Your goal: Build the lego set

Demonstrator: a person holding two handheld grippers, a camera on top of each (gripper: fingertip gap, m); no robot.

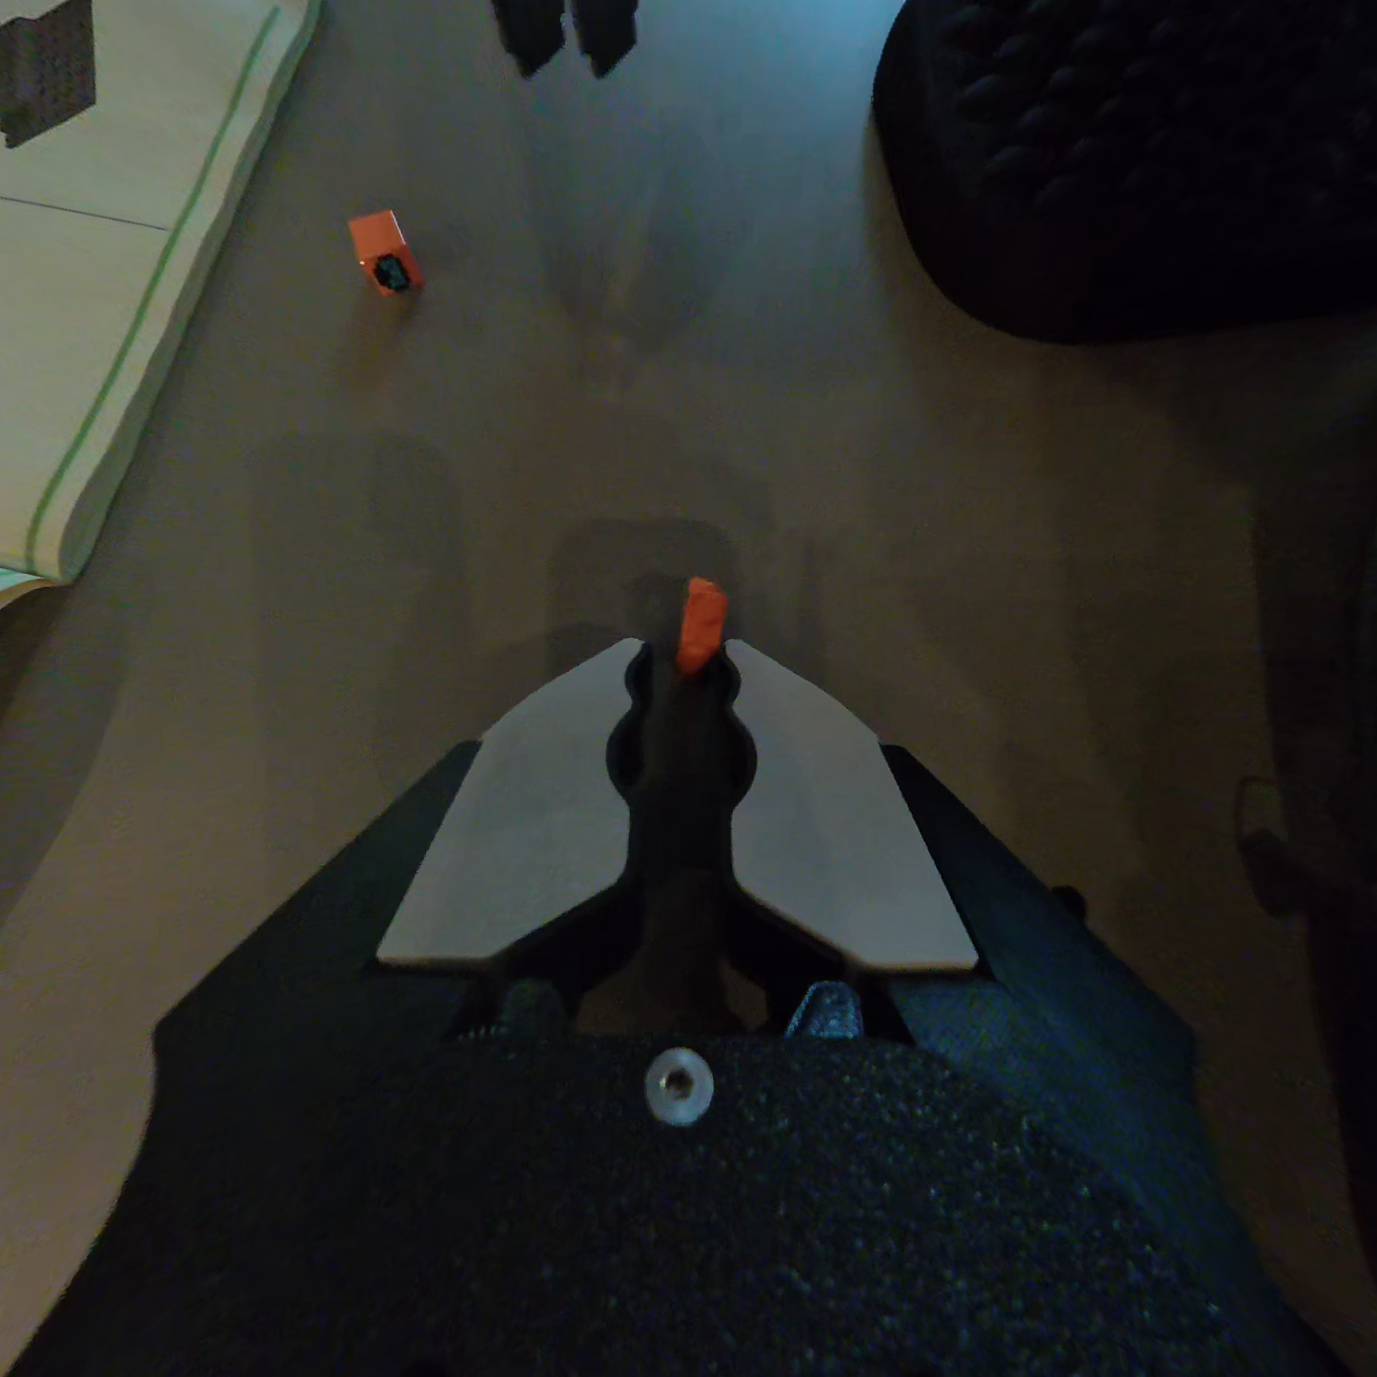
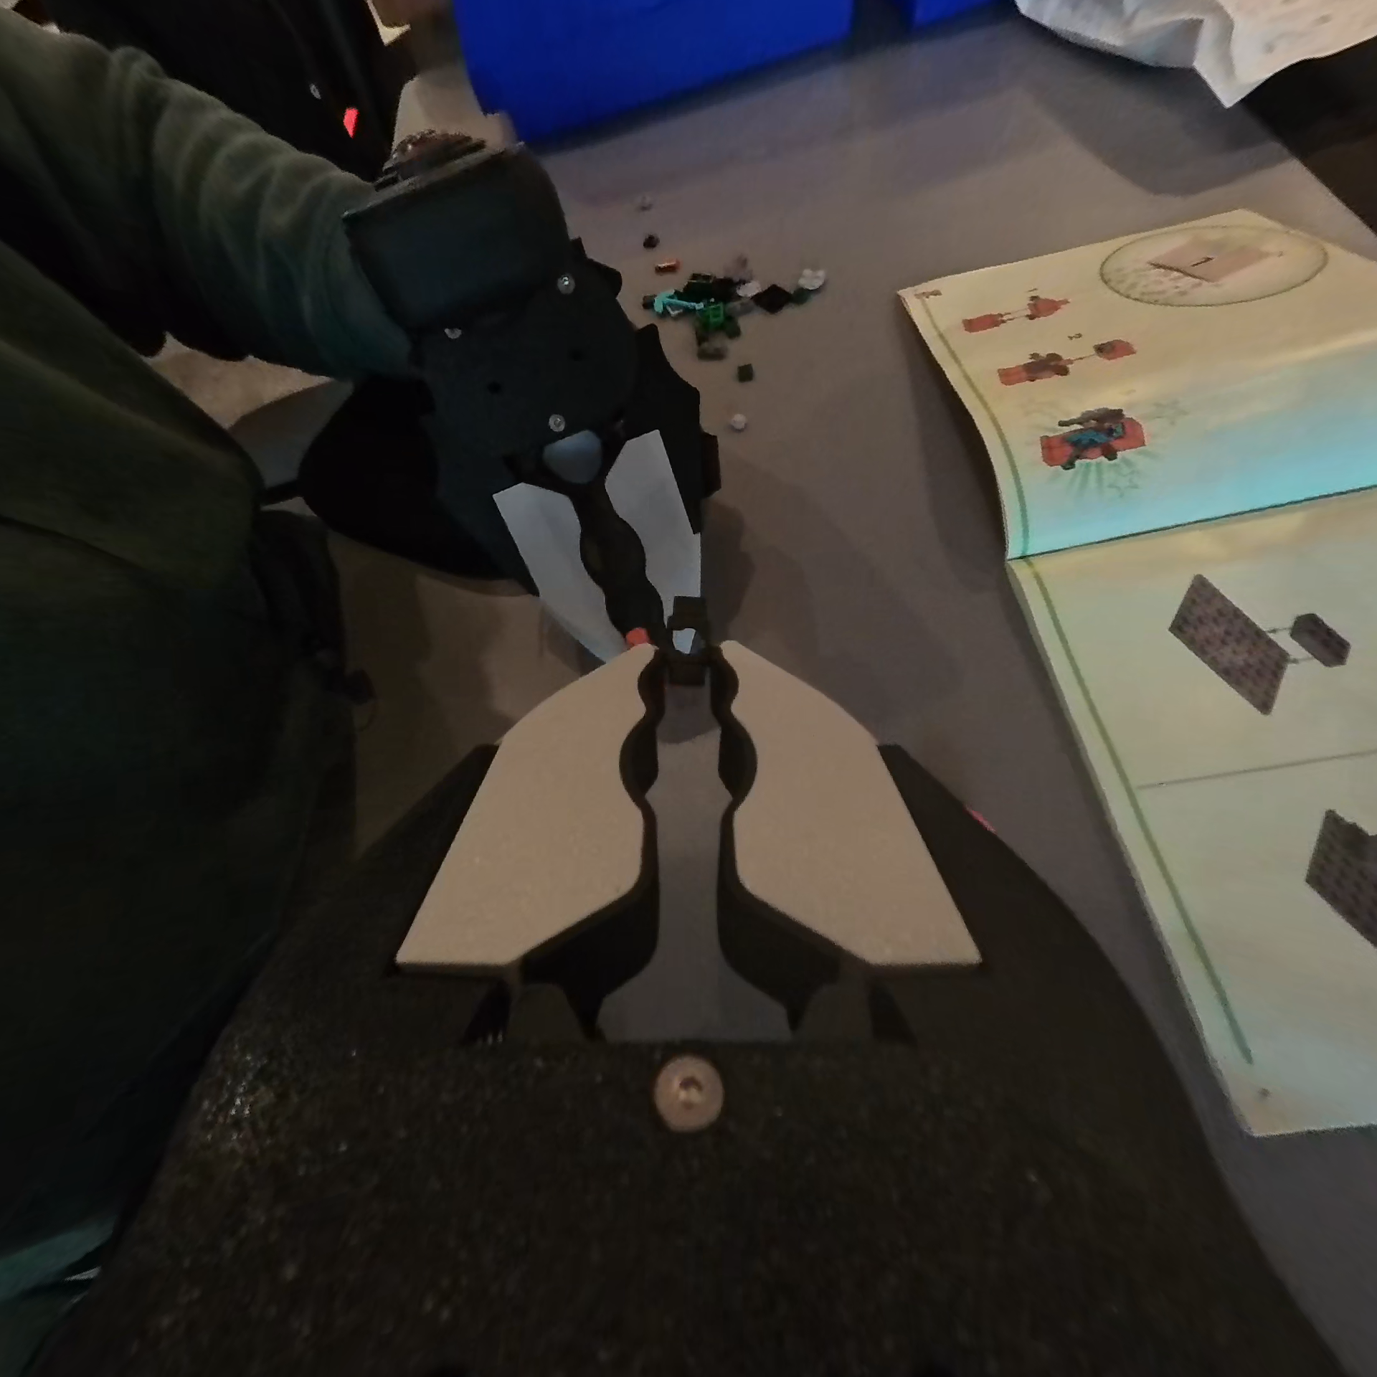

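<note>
My left gripper [image 1: 689,659] is shut on a small orange lego piece [image 1: 702,624] that sticks out past its tips, above the grey table. It also shows in the right wrist view [image 2: 633,633], pointing down with the orange piece [image 2: 635,635] at its tip. My right gripper [image 2: 685,652] is shut on a small black lego piece [image 2: 685,641], right beside the left gripper's tip. A second orange brick with a dark part in it [image 1: 385,253] lies on the table at the far left.
An open instruction booklet lies to the right [image 2: 1192,596], and its edge shows in the left wrist view [image 1: 112,298]. A pile of loose small pieces [image 2: 715,298] lies further back. A blue bin [image 2: 633,52] stands at the far edge. A person's dark sleeve [image 2: 149,298] fills the left. Spacing between my two grippers at the tips: around 11 cm.
</note>
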